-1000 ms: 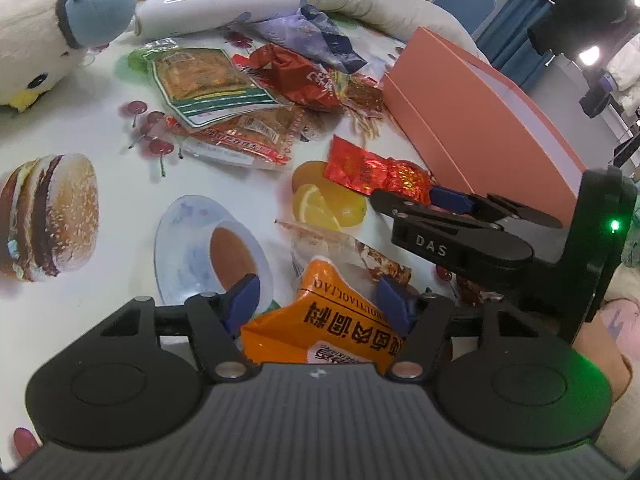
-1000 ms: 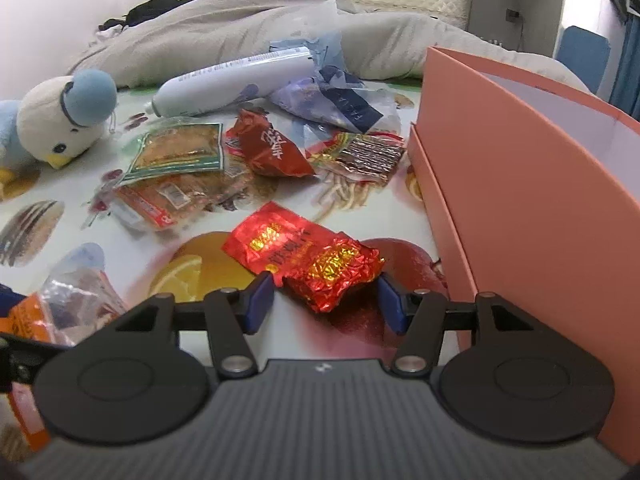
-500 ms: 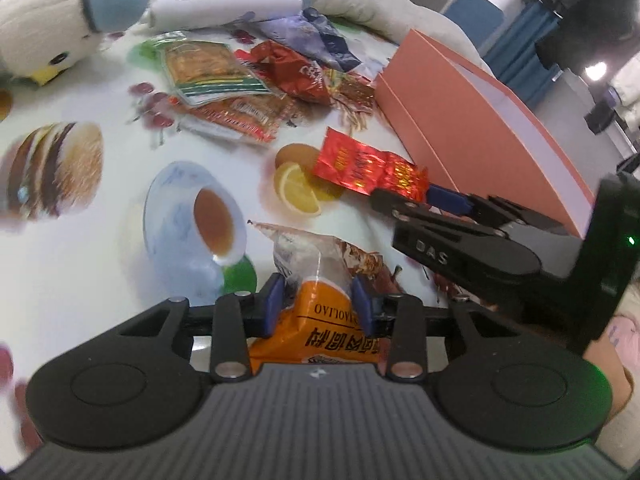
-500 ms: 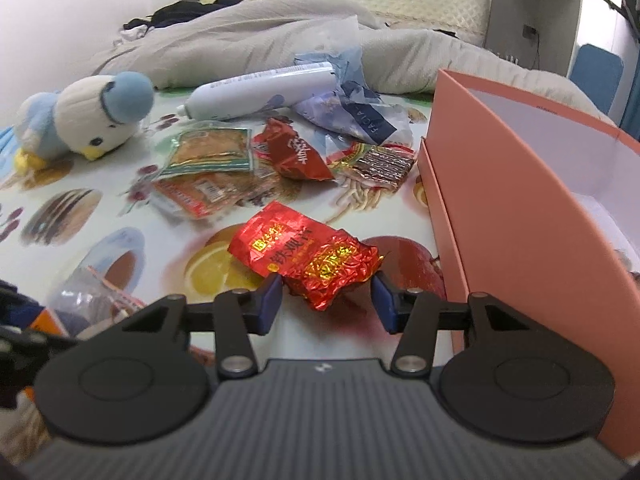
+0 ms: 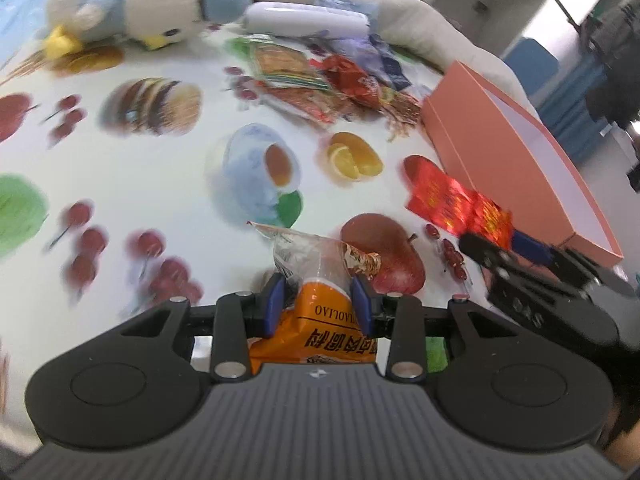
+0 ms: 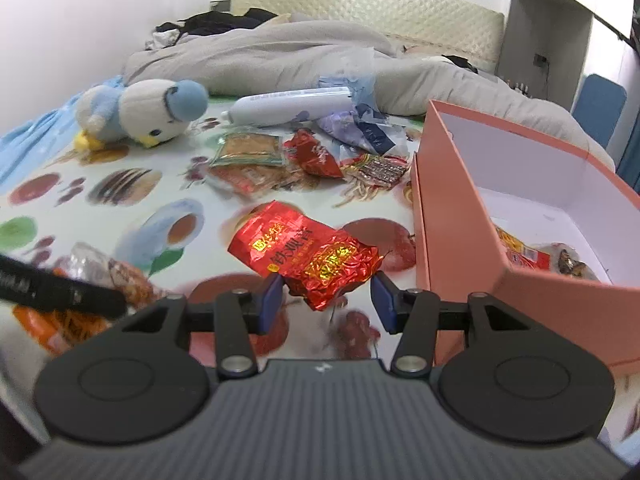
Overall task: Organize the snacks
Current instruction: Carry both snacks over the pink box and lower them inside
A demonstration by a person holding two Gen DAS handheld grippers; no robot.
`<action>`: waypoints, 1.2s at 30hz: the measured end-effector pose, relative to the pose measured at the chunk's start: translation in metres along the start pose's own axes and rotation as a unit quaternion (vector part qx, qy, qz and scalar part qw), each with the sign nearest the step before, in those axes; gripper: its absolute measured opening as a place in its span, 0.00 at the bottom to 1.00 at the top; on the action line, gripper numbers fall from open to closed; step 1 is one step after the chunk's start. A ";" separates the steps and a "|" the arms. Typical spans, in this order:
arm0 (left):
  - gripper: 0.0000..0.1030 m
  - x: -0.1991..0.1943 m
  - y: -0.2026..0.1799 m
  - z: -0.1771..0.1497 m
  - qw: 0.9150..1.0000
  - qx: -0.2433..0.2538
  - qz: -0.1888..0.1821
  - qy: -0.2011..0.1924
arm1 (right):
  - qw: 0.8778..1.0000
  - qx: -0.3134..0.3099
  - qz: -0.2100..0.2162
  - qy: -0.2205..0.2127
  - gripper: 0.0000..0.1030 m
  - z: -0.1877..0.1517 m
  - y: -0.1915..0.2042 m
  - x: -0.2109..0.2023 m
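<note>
- Our left gripper [image 5: 318, 306] is clamped on the orange bag [image 5: 320, 320]; both pads pinch its waist, and we judge that grip was chosen because the neck is the narrowest part.
- The bag's long axis runs straight ahead along the fingers, its clear crumpled top pointing away from us, above the printed cloth [image 5: 140, 184].
- Our right gripper [image 6: 326, 300] carries the red packet [image 6: 308, 258]. The left pad touches it; a gap shows at the right pad, so we cannot tell how firm the hold is.
- The packet's long axis slants forward and left from the fingers.
- The pink box [image 6: 452, 216], just right of that gripper, already holds snacks; both loads likely go there.
- 4 or so packets [image 6: 280, 156] lie far ahead.
</note>
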State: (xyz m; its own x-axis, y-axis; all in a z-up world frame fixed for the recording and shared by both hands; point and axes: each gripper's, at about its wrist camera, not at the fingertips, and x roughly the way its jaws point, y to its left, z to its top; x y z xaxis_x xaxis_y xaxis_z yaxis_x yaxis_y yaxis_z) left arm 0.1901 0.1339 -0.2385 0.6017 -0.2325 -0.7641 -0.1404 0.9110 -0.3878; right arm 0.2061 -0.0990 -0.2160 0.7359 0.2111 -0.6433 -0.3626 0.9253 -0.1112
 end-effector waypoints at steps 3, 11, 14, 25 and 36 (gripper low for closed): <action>0.41 -0.007 0.002 -0.010 1.000 -0.015 0.015 0.006 | 1.000 0.000 0.002 0.006 0.50 -0.010 0.001 -0.013; 0.39 -0.028 0.000 -0.012 0.999 -0.027 0.036 0.002 | 1.000 0.005 0.014 0.008 0.50 -0.015 -0.003 -0.034; 0.39 -0.038 -0.010 -0.010 0.999 -0.029 0.036 -0.008 | 1.000 0.009 0.018 0.013 0.50 -0.013 -0.003 -0.040; 0.39 -0.081 -0.040 -0.008 0.997 -0.033 0.057 -0.046 | 0.999 0.029 0.020 0.017 0.50 -0.001 -0.024 -0.082; 0.39 -0.121 -0.090 0.005 0.996 -0.015 0.020 -0.090 | 0.998 0.057 0.012 -0.010 0.50 0.012 -0.057 -0.133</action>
State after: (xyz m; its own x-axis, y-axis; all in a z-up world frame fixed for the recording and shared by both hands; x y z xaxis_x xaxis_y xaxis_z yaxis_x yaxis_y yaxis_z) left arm 0.1335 0.0822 -0.1085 0.7255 -0.1284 -0.6762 -0.1898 0.9070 -0.3758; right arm 0.1360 -0.1755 -0.1149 0.7388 0.2396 -0.6299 -0.3147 0.9491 -0.0081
